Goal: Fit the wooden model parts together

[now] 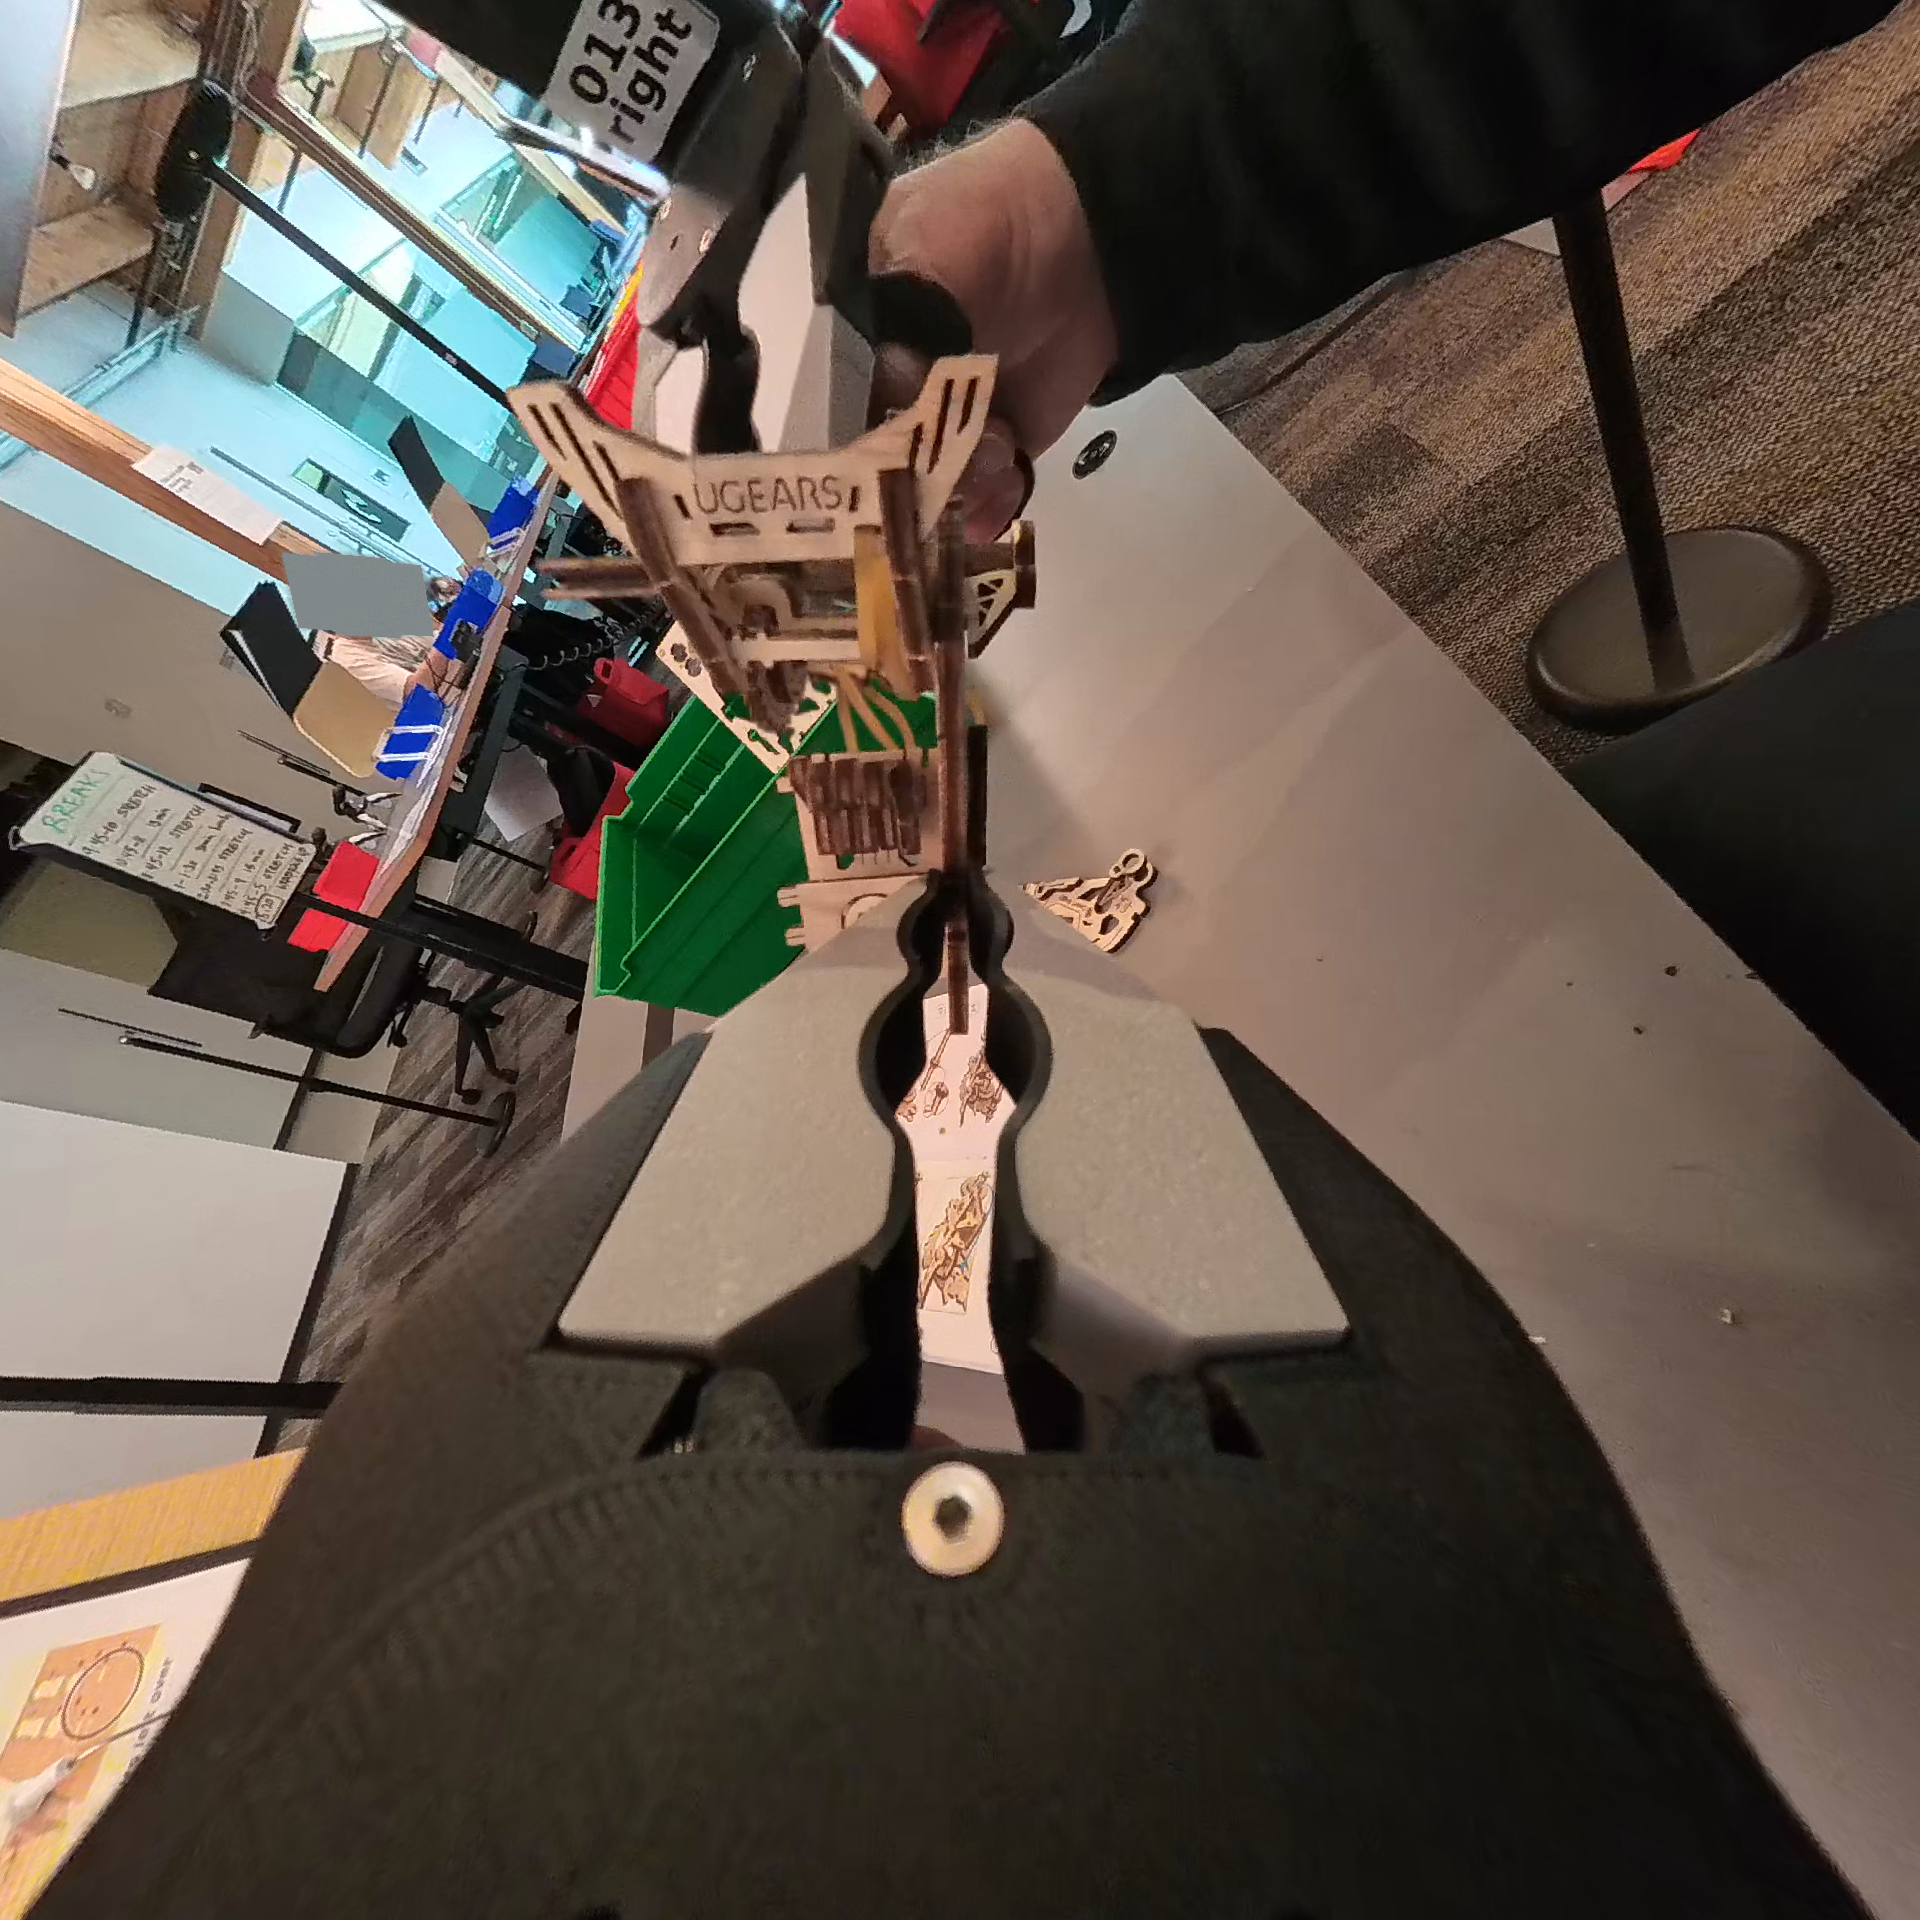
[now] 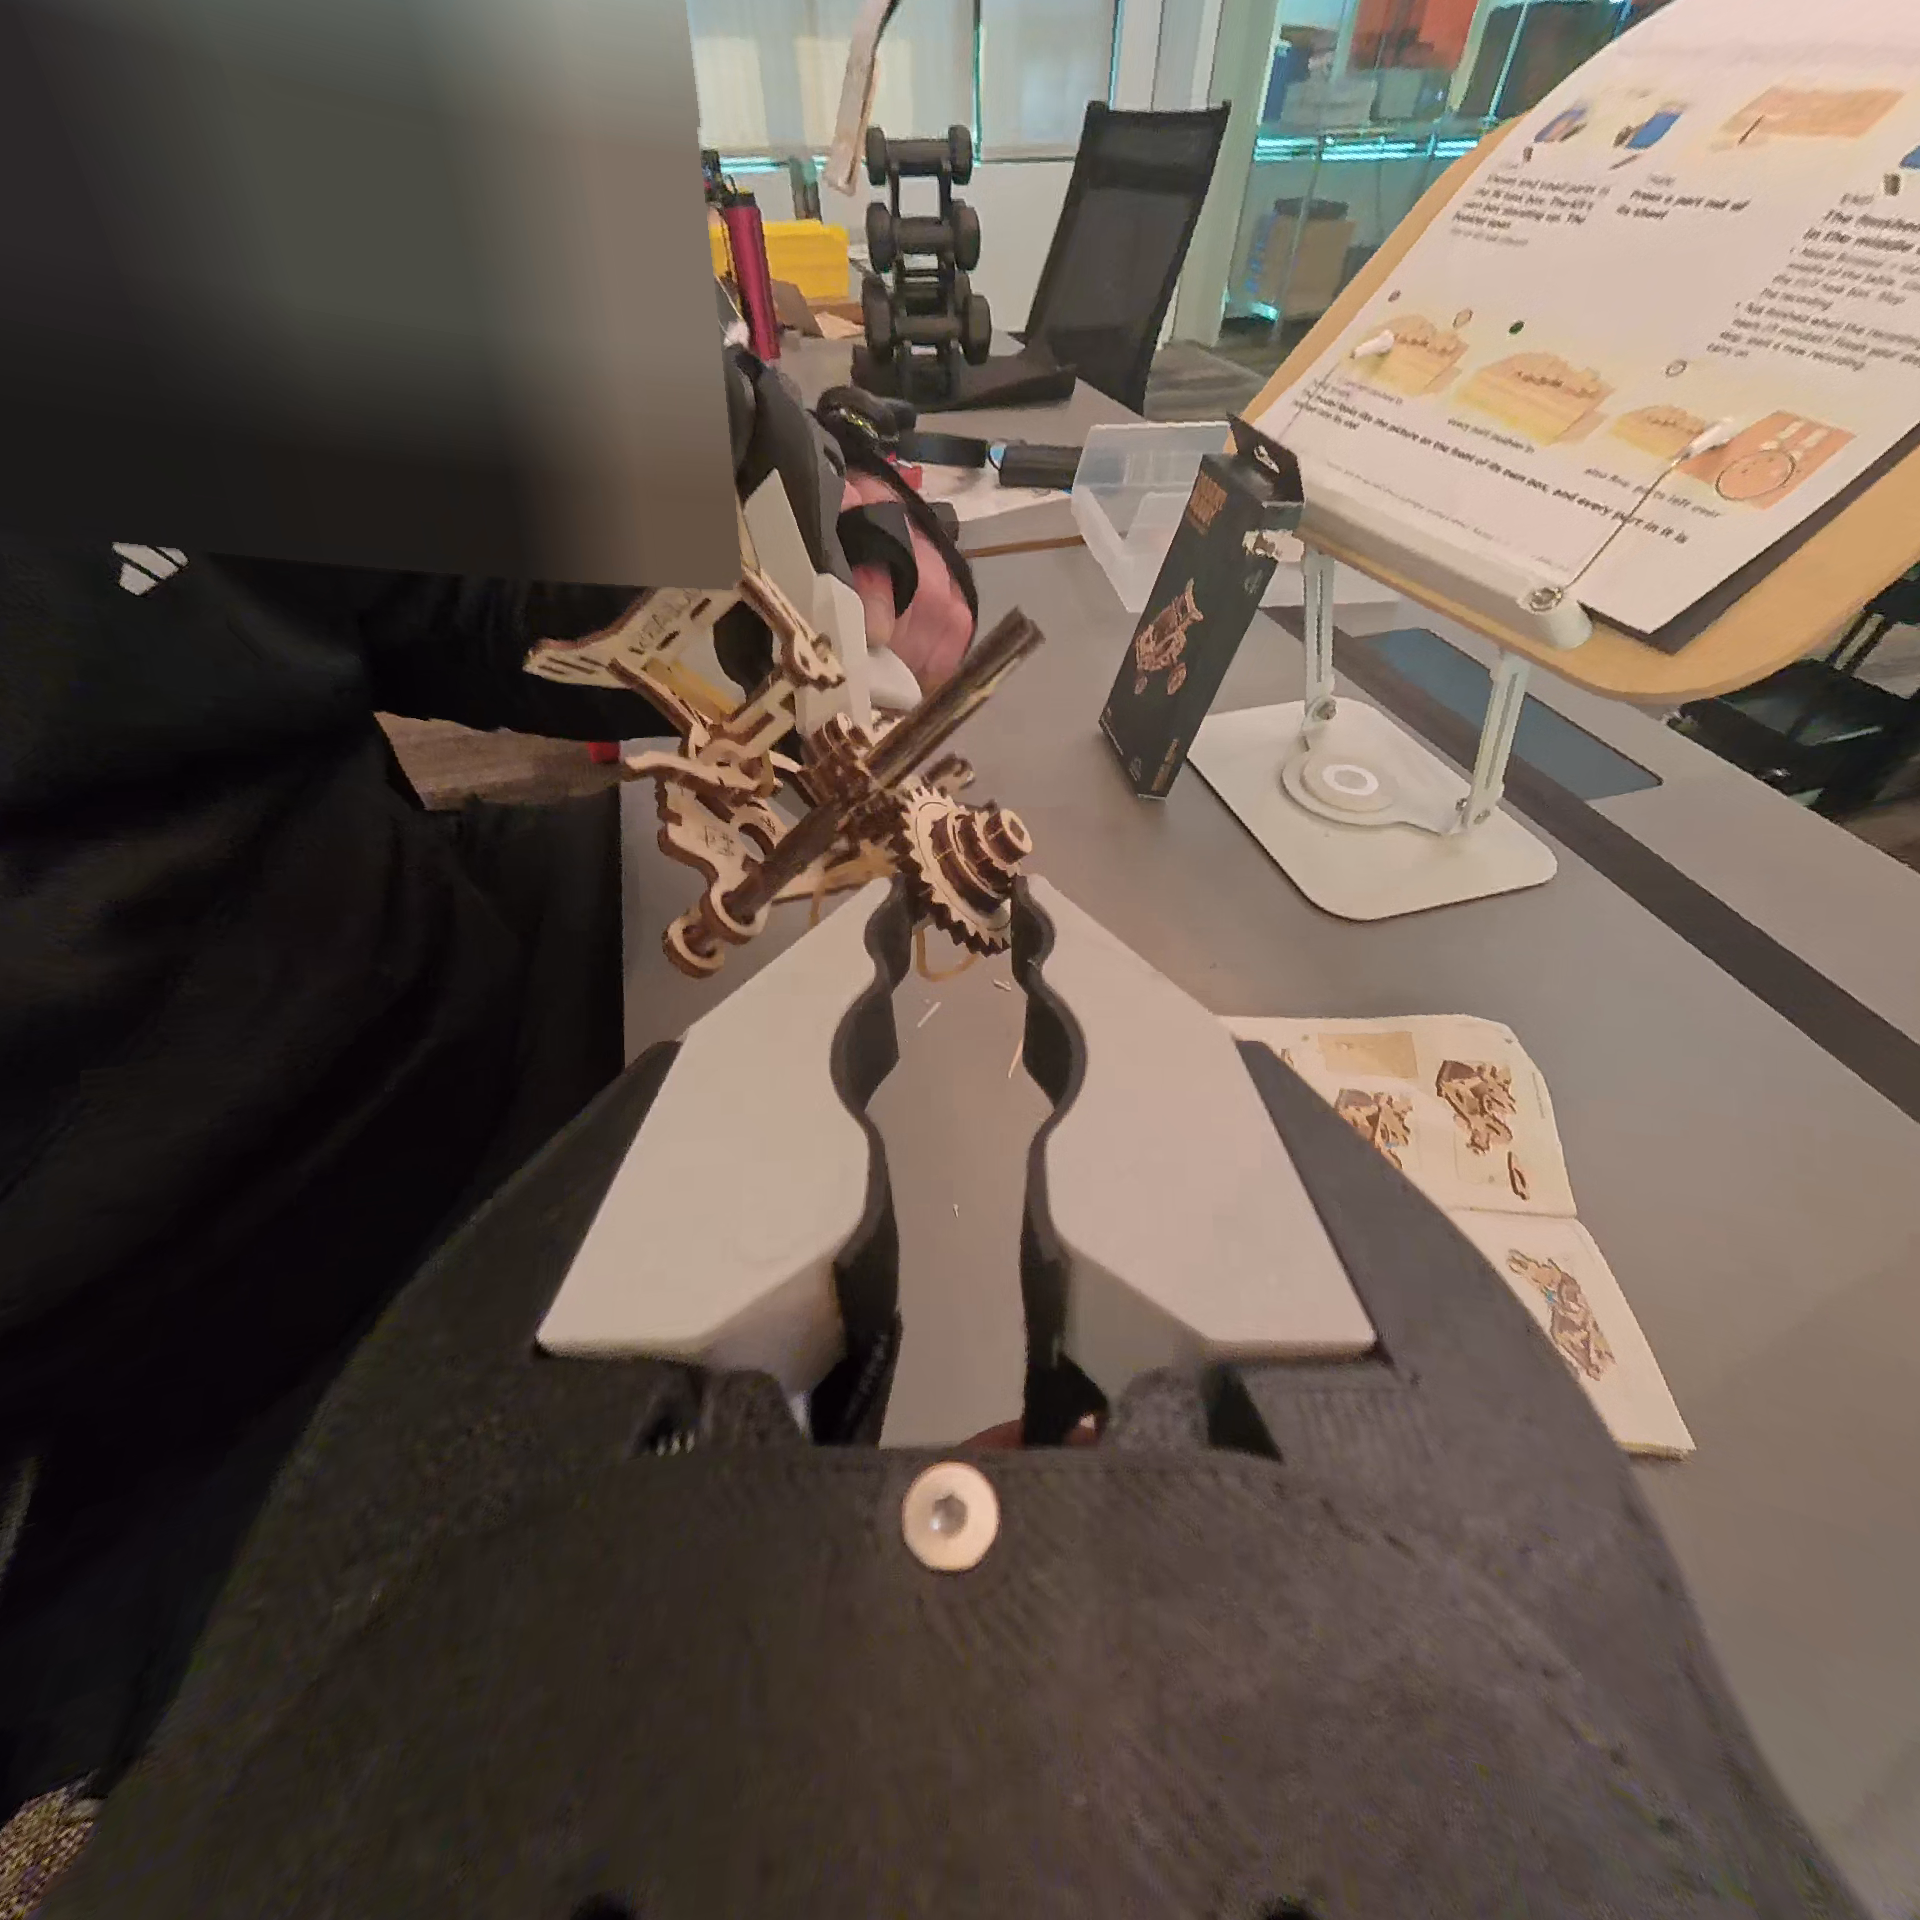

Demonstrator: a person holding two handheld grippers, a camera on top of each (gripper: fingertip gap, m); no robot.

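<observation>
Wooden model point(image 1: 800, 592) mostly built, held aloft above tabletop point(image 1: 1351, 831). Left gripper point(image 1: 958, 914) jaws clamped on its frame edge; right gripper point(image 2: 951, 914) jaws pinching gear stack point(image 2: 961, 857). Loose part point(image 1: 1096, 899) unfitted.

Grey table point(image 2: 1351, 966): white bookstand point(image 2: 1423, 821) at back, black box point(image 2: 1195, 623) just left of it, open booklet point(image 2: 1455, 1174) in front, nearer edge.

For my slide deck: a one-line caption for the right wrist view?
Right gripper pinches the wooden model by its gear stack above the grey table.
</observation>
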